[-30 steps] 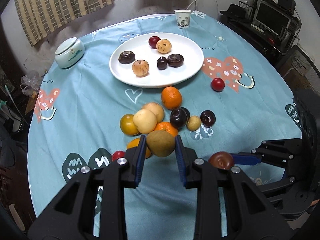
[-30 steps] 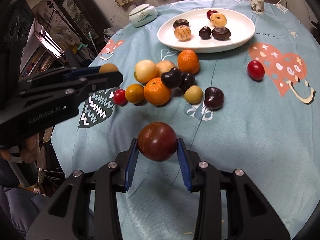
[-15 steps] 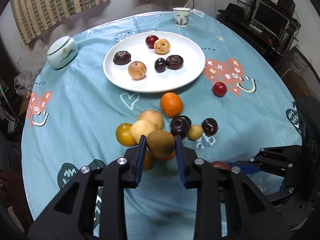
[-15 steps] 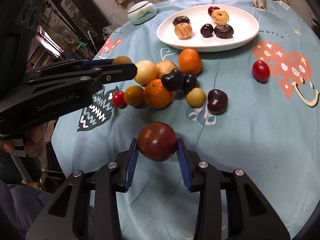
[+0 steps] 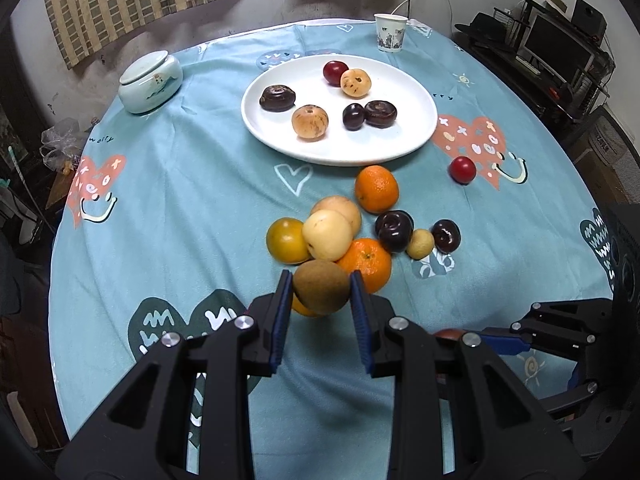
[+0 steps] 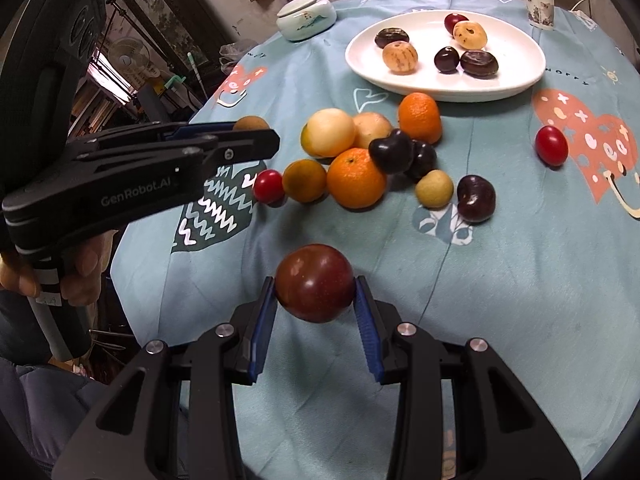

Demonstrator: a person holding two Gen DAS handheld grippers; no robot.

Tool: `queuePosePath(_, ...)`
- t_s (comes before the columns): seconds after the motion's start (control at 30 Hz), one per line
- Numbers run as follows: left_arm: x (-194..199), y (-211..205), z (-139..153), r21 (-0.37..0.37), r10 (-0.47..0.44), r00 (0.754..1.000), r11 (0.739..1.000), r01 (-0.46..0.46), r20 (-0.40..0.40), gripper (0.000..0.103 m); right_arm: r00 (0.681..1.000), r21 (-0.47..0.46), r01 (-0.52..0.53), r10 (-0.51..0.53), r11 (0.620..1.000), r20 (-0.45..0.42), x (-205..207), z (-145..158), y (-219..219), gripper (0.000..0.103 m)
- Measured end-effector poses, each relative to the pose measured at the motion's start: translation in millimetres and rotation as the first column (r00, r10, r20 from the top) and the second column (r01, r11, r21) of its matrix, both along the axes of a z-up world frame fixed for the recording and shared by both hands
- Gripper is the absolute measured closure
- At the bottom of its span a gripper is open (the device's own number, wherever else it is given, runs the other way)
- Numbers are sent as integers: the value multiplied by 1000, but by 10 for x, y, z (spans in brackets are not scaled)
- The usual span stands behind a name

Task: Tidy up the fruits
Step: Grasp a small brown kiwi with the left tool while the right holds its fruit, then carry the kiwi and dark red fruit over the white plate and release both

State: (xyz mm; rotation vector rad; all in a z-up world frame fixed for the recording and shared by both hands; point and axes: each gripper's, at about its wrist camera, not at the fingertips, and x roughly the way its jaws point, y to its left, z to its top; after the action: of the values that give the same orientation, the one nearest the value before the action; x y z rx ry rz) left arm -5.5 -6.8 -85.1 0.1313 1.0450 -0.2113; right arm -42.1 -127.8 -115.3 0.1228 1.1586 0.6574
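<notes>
My left gripper (image 5: 321,295) is shut on a brown kiwi-like fruit (image 5: 321,287) and holds it above the near side of a fruit pile. My right gripper (image 6: 316,295) is shut on a dark red plum (image 6: 315,282), held over the tablecloth nearer than the pile. The pile holds two oranges (image 5: 376,189), pale yellow fruits (image 5: 327,234), dark plums (image 5: 394,231) and a small red fruit (image 6: 268,186). A white plate (image 5: 404,148) behind the pile carries several fruits. A lone red fruit (image 5: 462,169) lies to the right.
A round table with a blue patterned cloth (image 5: 180,184). A lidded ceramic jar (image 5: 150,81) stands at the back left and a paper cup (image 5: 390,33) at the back. Shelves with electronics (image 5: 560,48) stand beyond the right edge.
My left gripper has lifted and moved forward with the brown fruit, so the plate and pile sit lower in its view. My right gripper has barely moved and keeps the plum.
</notes>
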Motion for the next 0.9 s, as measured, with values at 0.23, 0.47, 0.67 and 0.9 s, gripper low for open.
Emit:
queuePosePath(0.23,109,-44,60,-1,-21,1000,1000,21,11,74,1000,-1,14,-14,1000,3,21,15,-50,63)
queuePosePath(0.47,641,-29,282,-38,-18,999,999,20,34,74,994,7,49,-50,999,92,435,320,-255,63)
queuePosePath(0.67,1367,-183,383,-49,-8,998,999,11,60,74,972,0,131,-128,991,197,1179,582,-442,63)
queuePosePath(0.9,2119,-363,144,-16,28,999,999,-28,16,74,961,-54,212,-198,976,193,2012,395,-528,64)
